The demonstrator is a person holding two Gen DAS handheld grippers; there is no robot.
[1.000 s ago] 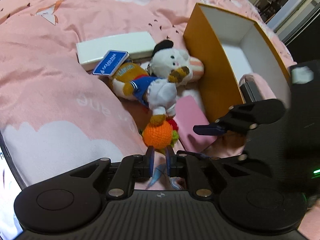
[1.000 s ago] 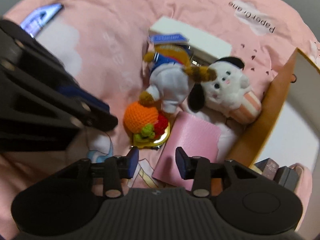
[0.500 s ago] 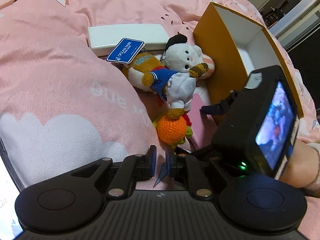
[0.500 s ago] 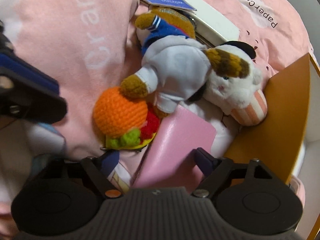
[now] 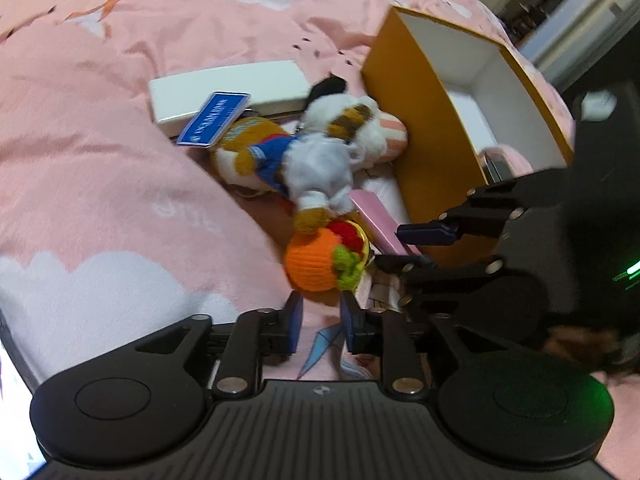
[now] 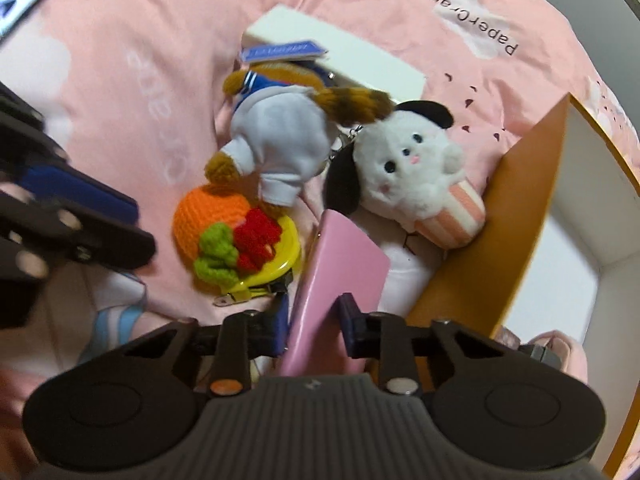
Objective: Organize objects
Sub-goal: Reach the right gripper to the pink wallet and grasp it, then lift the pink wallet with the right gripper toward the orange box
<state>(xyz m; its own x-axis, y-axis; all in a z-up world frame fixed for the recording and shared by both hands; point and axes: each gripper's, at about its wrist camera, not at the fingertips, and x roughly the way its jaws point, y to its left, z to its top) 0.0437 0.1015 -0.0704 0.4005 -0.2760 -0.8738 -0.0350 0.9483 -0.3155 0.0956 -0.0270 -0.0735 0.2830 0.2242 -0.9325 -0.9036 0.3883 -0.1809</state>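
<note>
The right claw, spread half a second ago, now pinches the tilted pink case, seemingly bound for the box; the left claw hovers slightly spread.

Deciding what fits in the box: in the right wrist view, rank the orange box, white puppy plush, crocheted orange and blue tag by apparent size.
1. orange box
2. white puppy plush
3. crocheted orange
4. blue tag

The fisheye lens distorts, and the box runs out of frame, so only apparent size counts.

Plush toys crowding the orange box wall, box interior seemingly mostly open
</note>
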